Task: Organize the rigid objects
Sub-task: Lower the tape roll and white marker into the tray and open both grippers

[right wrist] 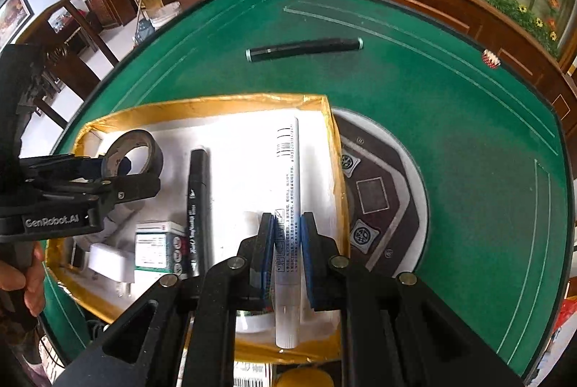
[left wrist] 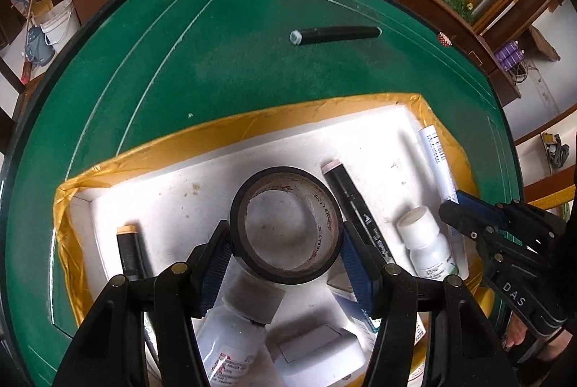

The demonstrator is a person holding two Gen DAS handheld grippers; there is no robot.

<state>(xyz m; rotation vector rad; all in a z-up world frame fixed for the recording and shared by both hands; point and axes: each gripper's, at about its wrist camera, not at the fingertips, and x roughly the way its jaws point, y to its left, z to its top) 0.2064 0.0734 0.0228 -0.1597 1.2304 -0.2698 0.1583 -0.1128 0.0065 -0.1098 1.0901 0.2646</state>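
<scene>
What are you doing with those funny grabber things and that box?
A person is tidying small things into a white box with yellow-taped edges on a green table. The left gripper is clamped on a roll of black tape above the box. The right gripper is squeezing a long white tube over the box's right side. One black marker lies out on the table.

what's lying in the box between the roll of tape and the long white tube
A black marker lies between the tape roll and the white tube, roughly parallel to the tube on the box floor. The right wrist view shows it best.
</scene>
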